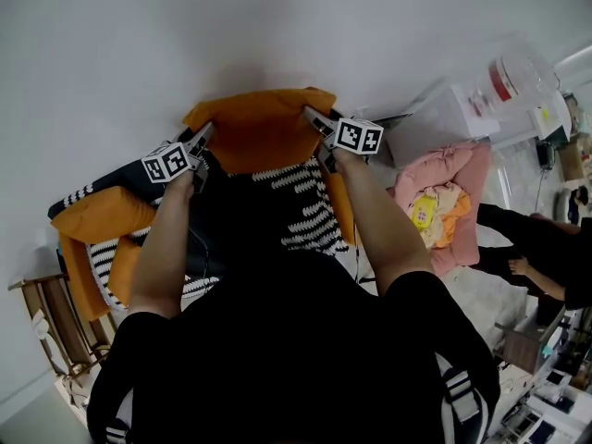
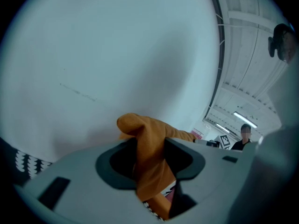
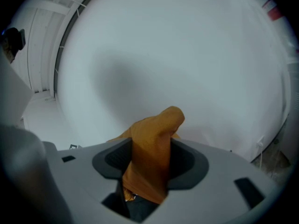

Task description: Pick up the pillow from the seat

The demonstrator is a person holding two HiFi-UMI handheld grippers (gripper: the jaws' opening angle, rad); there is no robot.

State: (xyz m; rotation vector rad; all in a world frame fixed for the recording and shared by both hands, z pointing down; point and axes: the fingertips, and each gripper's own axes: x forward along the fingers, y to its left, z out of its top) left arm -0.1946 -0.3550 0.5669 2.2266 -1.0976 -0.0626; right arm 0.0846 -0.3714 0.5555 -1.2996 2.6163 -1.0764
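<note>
Black-shirted person [image 1: 296, 359] holds the soft orange fabric pillow [image 1: 259, 129] at twelve o'clock, apparently just above the black-and-white striped seat [image 1: 310, 213].
The left gripper [image 1: 203, 135] is clamped on its nine-o'clock corner and the right gripper [image 1: 313, 117] on its three-o'clock corner, a pinch that likely keeps it level.

Both bare arms reach forward side by side, the left forearm [image 1: 162, 248] and the right forearm [image 1: 379, 220] roughly parallel. The left gripper [image 1: 204, 134] and the right gripper [image 1: 312, 117] sit level with each other, well apart, pointing away from the body. The left fingers [image 2: 117, 163] pinch one corner of the orange pillow [image 1: 259, 129]; the right fingers [image 3: 187, 164] pinch another.
</note>
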